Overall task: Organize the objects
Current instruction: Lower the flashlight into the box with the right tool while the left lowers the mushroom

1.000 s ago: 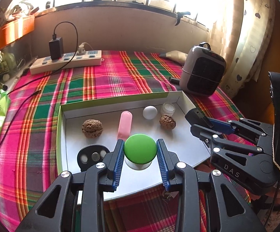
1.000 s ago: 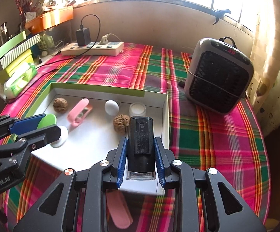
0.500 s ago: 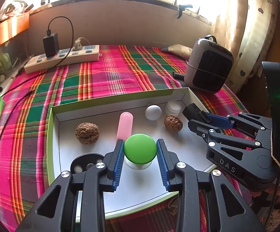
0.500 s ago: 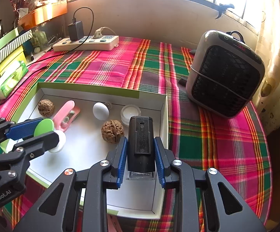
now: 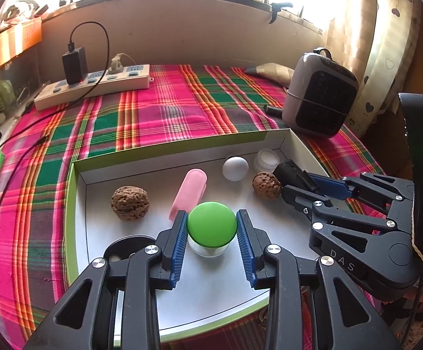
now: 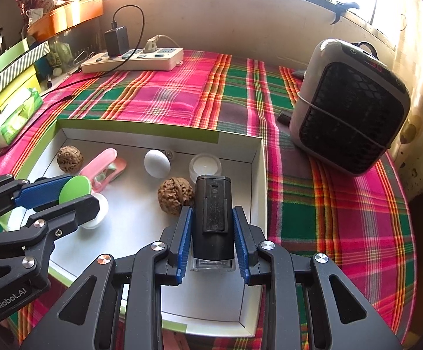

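Some things here are only half visible. A black round object lies in the white tray behind the left gripper, and what it is I cannot tell. Below the green-capped jar only a bit of clear glass shows. The black device in the right gripper hides its lower end between the blue pads; a clear base shows below it. A small shiny thing behind the white egg is too small to name.

The left gripper pinches the green-capped jar by its cap, over the front part of the tray. The right gripper pinches the black device, held upright over the tray's right side, just beside one walnut.

Inside the tray I count two walnuts (the other walnut sits at the far left), one white egg, one pink clip and one small clear jar in the far right corner. The tray stands on a plaid cloth. On the cloth I see one power strip and one grey heater, both well apart from the tray.
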A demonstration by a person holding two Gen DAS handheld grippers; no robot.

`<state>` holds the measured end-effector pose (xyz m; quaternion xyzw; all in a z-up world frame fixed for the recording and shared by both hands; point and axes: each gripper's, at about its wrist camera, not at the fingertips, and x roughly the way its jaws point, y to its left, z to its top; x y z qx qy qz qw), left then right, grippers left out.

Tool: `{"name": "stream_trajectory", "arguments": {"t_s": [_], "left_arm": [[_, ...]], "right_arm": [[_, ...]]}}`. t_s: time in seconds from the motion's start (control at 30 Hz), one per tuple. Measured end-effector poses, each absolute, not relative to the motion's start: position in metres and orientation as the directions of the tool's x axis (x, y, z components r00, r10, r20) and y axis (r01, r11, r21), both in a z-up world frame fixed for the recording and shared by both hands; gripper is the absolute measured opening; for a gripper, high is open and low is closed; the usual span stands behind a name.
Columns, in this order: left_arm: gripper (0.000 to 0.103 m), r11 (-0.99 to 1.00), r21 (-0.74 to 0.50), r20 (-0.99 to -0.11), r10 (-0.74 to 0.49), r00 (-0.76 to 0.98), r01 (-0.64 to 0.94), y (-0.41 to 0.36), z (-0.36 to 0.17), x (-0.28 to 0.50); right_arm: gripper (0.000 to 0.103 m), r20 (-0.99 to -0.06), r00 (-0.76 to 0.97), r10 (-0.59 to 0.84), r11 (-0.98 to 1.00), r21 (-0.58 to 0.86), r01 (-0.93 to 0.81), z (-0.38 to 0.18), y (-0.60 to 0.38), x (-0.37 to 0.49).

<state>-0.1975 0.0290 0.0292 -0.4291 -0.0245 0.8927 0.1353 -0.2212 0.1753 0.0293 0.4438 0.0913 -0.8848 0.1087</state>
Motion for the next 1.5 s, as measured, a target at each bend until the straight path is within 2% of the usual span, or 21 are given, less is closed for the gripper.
{"name": "stream_trajectory", "arguments": {"t_s": [1.5], "left_arm": [[0.032,-0.963,-0.138,-0.772,0.250,-0.585,-0.230,0.0353,0.0246,-0.2008]], "right_arm": [[0.029,-0.798,-0.590,-0.120,-0.963,-0.052,0.266,0.0285,0.1711,-0.2237]]}}
